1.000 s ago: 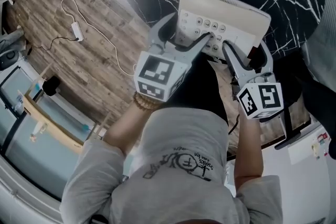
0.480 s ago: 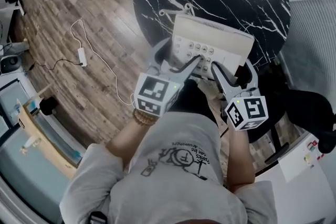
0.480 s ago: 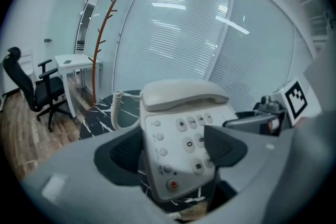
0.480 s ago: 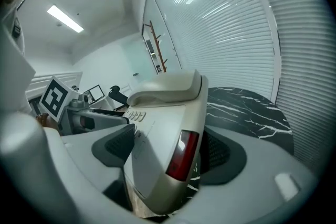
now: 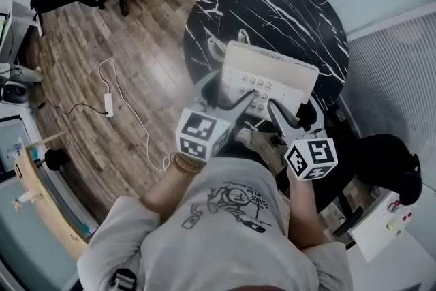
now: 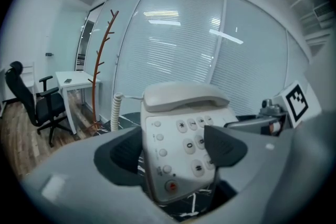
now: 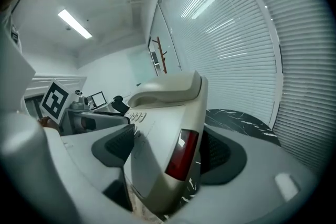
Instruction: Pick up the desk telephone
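The desk telephone (image 5: 269, 75) is sitting clamped between both grippers over the near edge of the round table (image 5: 286, 3). The table top is black stone-pattern with thin white veins. The floor (image 5: 143, 71) around it is showing brown wood planks, with a thin white cable (image 5: 129, 112) lying on it.

The telephone body is smooth beige plastic, wedge-shaped, with rounded corners. Its handset (image 6: 184, 97) is lying in the cradle along the far edge. A white coiled cord (image 6: 116, 110) is hanging at its left side. Small round keys are running in rows down the sloped face, and a red button (image 6: 170, 186) is sitting near the front edge. A dark red glossy panel (image 7: 181, 157) is showing on the right side wall.

The left gripper (image 5: 231, 88) is reaching forward from the person's left, marker cube toward the body. Its dark, ribbed pads (image 6: 223, 144) are pressing the telephone's left side and keypad face, holding it firmly.

The right gripper (image 5: 293, 109) is reaching in parallel beside it. Its jaws are closing on the telephone's right side, one pad (image 7: 118, 147) on the top face and the other on the side by the red panel.

In the gripper views the telephone is tilting, with veined stone showing under its front edge. Whether the base is touching the table cannot be told.
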{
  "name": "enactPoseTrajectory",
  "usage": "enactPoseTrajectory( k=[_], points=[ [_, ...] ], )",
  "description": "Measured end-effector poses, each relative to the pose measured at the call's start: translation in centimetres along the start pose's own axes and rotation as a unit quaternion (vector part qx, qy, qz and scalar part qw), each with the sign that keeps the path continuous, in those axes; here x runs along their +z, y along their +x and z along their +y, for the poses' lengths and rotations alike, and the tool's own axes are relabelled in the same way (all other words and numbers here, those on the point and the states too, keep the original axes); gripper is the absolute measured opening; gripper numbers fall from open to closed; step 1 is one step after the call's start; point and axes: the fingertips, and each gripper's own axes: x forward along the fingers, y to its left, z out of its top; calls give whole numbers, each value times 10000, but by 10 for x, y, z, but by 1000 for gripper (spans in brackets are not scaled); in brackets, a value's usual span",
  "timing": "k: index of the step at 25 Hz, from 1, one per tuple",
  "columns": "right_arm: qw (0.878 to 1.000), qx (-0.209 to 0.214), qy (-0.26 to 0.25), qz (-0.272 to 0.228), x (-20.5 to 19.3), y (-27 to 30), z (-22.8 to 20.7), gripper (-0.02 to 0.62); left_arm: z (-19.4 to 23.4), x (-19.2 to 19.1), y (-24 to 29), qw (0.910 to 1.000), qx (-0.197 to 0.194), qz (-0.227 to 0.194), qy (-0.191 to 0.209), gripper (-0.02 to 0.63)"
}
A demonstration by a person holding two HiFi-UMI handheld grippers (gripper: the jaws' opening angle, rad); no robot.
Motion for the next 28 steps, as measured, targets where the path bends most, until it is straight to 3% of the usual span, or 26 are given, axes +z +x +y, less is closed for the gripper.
enactPoseTrajectory(
  k=[16,28],
  points=[
    [9969,93,-271,-731,95,-45,25,382,-33,102,-41,9956,143,-857,364,365],
    [9941,22,-461,-985,121,-65,29,383,-49,127,-52,9918,173,-1134,563,365]
  ],
)
